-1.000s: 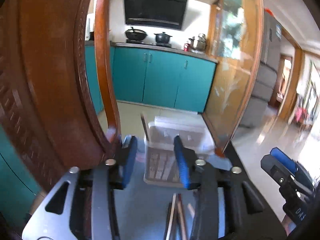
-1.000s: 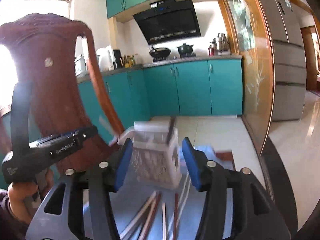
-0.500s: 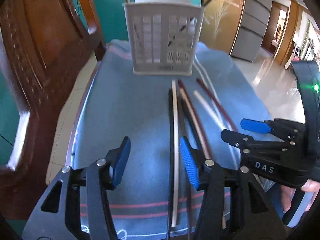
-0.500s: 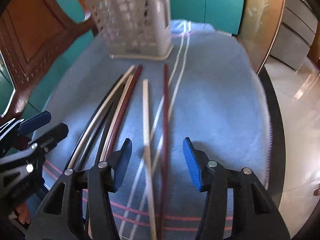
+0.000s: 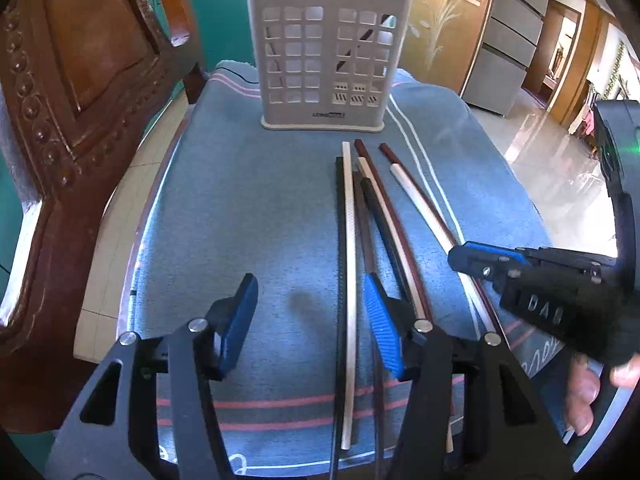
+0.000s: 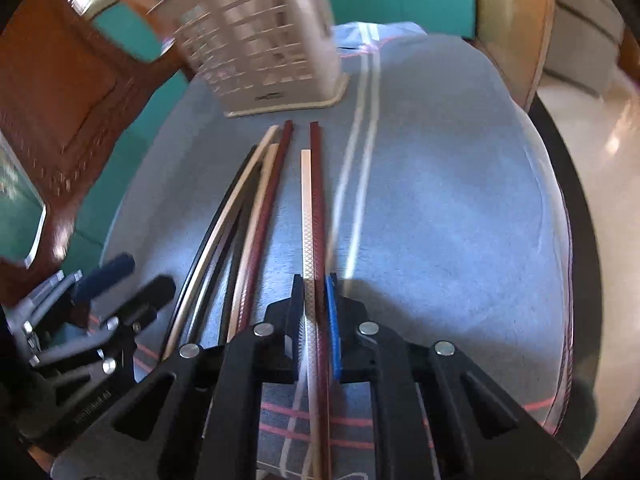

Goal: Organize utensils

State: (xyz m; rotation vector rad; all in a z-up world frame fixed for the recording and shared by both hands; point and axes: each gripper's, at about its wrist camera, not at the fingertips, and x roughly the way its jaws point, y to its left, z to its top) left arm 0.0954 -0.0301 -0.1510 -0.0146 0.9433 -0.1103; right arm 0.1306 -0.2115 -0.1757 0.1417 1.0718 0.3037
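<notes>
Several chopsticks, cream, dark red and black, lie side by side on a blue towel (image 5: 240, 200) in front of an upright pale slotted utensil basket (image 5: 324, 60) (image 6: 260, 40). My right gripper (image 6: 315, 280) is closing, its pads pressing on a cream chopstick (image 6: 306, 208) and a dark red chopstick (image 6: 318, 200) low over the towel; it also shows in the left wrist view as the right gripper (image 5: 464, 256). My left gripper (image 5: 308, 300) is opening. A cream chopstick (image 5: 349, 240) and a black one lie between its jaws, untouched.
A carved wooden chair (image 5: 80, 80) stands close on the left of the table. The dark round table edge (image 6: 568, 200) curves along the right, with tiled floor beyond. A dark stick leans inside the basket. A person's fingers (image 5: 584, 400) hold the right gripper.
Both grippers dropped from facing the kitchen to pointing down at the towel. The right jaws closed on a cream and a dark red chopstick. The left jaws widened.
</notes>
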